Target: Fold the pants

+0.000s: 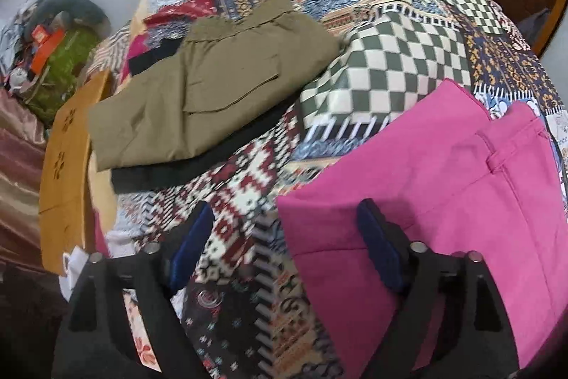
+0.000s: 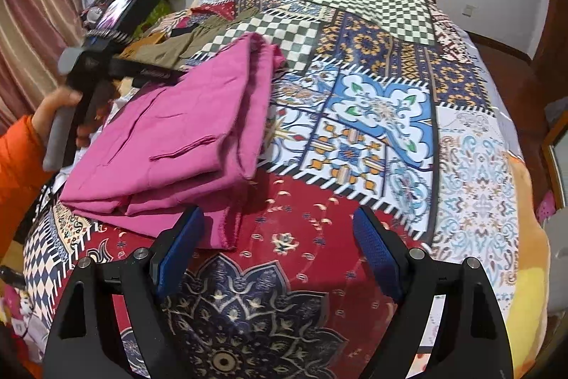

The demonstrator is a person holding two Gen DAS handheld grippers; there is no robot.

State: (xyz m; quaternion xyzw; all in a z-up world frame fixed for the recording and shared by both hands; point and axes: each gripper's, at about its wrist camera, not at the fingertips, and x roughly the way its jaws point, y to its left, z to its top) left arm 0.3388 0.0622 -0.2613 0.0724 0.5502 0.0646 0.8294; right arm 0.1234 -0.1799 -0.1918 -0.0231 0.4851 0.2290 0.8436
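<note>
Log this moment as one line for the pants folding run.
pink pants: folded on bedspread | left hand-held gripper: open, empty | right hand-held gripper: open, empty | khaki pants: folded, apart

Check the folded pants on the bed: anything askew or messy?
Mostly tidy. The pink pants are folded, but one layer's raw edge sticks out past the stack at the near corner. The khaki pants lie folded on a black garment that shows beneath them.

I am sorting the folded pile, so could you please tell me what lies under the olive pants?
A black garment shows along the near edge of the olive pants, lying on the patchwork bedspread. How far it reaches beneath is covered.
</note>
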